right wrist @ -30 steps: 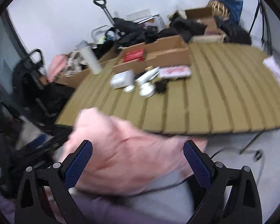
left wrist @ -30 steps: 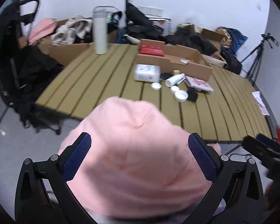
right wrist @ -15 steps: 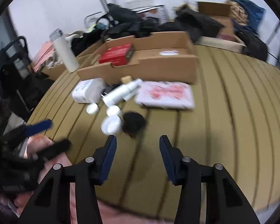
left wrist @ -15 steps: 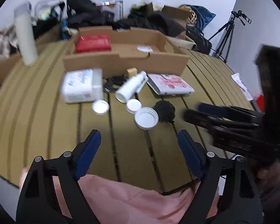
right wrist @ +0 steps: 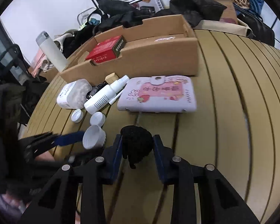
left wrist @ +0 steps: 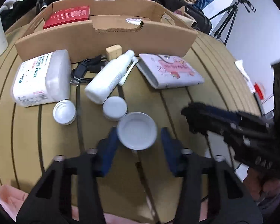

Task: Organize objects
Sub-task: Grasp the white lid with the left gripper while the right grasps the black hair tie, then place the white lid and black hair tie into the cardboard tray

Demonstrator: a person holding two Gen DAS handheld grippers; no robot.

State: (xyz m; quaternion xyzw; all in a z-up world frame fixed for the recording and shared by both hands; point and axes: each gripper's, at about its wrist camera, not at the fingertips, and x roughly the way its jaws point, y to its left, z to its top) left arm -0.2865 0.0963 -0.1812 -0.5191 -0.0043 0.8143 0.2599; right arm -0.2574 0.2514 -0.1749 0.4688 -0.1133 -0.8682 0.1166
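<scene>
My left gripper point(left wrist: 138, 136) straddles a white round cup point(left wrist: 137, 130) on the slatted table; the left pad touches it, the right pad stands a little off. My right gripper point(right wrist: 137, 143) has its pads around a black knitted ball point(right wrist: 136, 141). It shows in the left wrist view point(left wrist: 211, 119) at the right. Behind lie a white spray bottle point(left wrist: 110, 78), a white wipes pack point(left wrist: 41, 78), two white caps point(left wrist: 64, 112), a black cable point(left wrist: 85, 69), a wooden block point(left wrist: 113, 51) and a pink case point(left wrist: 169, 71). A cardboard box point(left wrist: 102, 31) holds a red box point(left wrist: 67, 16).
A white flask point(right wrist: 52, 51) stands at the table's back left. Bags, dark clothes and boxes pile behind the table. A tripod point(left wrist: 229, 22) stands at the far right. Pink cloth point(left wrist: 9, 199) lies below the near table edge.
Both grippers have moved forward over the table and narrowed. The left now straddles the white cup; the right has come around the black ball.
</scene>
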